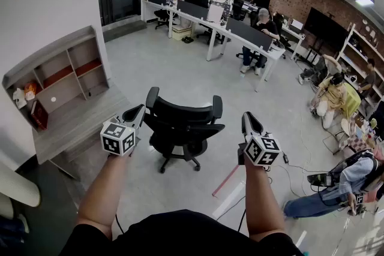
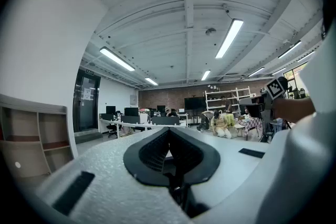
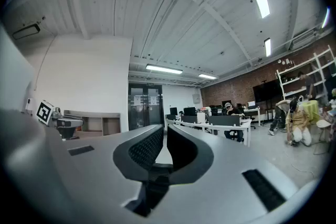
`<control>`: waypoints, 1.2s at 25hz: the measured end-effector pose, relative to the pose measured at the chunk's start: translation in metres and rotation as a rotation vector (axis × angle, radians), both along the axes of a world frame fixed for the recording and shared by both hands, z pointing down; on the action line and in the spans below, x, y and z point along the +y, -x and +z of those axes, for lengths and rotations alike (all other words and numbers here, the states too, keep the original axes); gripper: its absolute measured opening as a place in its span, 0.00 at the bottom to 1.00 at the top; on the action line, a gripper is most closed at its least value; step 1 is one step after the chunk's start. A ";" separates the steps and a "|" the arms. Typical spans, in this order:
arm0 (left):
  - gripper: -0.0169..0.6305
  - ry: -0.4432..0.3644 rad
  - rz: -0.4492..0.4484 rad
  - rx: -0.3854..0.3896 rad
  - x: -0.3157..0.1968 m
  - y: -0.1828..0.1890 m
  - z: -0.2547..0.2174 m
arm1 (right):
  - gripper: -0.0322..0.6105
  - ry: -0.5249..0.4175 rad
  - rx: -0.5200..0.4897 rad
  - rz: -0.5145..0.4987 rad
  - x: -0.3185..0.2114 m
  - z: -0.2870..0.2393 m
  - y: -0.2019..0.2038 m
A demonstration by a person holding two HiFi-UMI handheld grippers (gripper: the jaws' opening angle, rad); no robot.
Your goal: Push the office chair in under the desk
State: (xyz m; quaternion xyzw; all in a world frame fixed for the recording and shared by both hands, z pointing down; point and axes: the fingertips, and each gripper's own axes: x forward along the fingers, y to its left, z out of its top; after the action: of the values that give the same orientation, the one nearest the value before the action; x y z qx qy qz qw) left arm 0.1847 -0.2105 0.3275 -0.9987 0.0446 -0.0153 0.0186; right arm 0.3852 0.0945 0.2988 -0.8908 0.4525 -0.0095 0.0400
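Note:
A black office chair (image 1: pixel 183 128) stands on the grey floor in the head view, its back toward me and its seat facing away. The wooden desk (image 1: pixel 78 120) with a shelf unit on it is to the chair's left, against the white wall. My left gripper (image 1: pixel 140 110) is held level just beside the chair's left armrest, jaws shut and empty. My right gripper (image 1: pixel 247 119) hovers level a little off the chair's right side, also shut on nothing. Both gripper views look over the shut jaws, left gripper (image 2: pixel 169 132) and right gripper (image 3: pixel 163 131), across the room; the chair is not seen there.
Long white desks (image 1: pixel 240 39) with monitors and seated people run across the back. A person (image 1: pixel 339 186) sits on the floor at the right among cables. A pink strip (image 1: pixel 225 181) and a white strip lie on the floor near my right arm.

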 end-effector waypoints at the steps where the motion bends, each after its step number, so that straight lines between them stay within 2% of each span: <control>1: 0.05 -0.001 0.000 -0.003 0.004 -0.002 0.000 | 0.09 -0.002 -0.003 -0.002 0.003 0.001 -0.003; 10: 0.05 -0.010 -0.018 -0.014 0.029 -0.022 -0.002 | 0.09 -0.008 -0.012 -0.031 0.021 0.006 -0.030; 16: 0.05 -0.026 -0.047 -0.028 0.045 -0.037 0.004 | 0.10 0.039 0.053 -0.123 0.020 0.012 -0.040; 19: 0.05 -0.032 -0.066 -0.046 0.052 -0.042 0.012 | 0.10 0.046 0.042 -0.149 0.021 0.020 -0.050; 25: 0.05 -0.034 -0.080 -0.073 0.057 -0.051 0.024 | 0.10 0.045 0.002 -0.145 0.021 0.034 -0.070; 30: 0.05 -0.015 -0.078 -0.061 0.041 -0.056 0.024 | 0.10 0.063 0.004 -0.139 0.012 0.035 -0.071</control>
State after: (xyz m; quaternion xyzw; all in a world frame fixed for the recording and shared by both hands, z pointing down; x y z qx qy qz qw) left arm 0.2409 -0.1693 0.3511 -0.9951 0.0831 -0.0460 0.0267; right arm 0.4559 0.1061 0.3342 -0.8581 0.5128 -0.0249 0.0104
